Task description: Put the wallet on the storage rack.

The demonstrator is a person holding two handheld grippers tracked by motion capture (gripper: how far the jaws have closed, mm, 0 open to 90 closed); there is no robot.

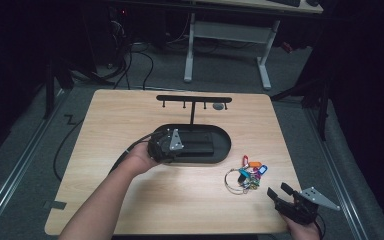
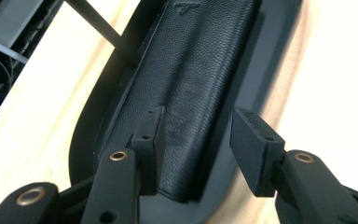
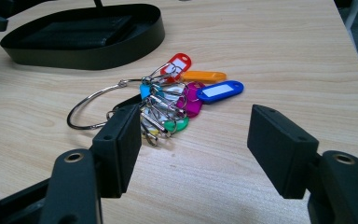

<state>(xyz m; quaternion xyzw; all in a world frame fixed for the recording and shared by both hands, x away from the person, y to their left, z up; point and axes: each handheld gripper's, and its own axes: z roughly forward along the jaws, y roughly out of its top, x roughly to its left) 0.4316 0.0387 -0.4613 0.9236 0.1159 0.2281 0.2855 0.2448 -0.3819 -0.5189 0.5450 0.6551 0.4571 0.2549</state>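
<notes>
Black grained case [image 2: 191, 84], black tray [image 3: 121, 42], seemingly multicoloured key tags [image 3: 191, 88].

High view: from above, looking down on the whole bench [image 1: 130, 200]. Left gripper view: very close over the tray [image 2: 93, 140]. Right gripper view: low, near the keys [image 3: 168, 100]; tray shared behind.

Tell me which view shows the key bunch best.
Right gripper view: the key bunch lies close ahead of the open right claw, with the wire ring and red, orange, blue and magenta tags distinct. In the high view the bunch is small, lying on the table right of the black tray.
</notes>
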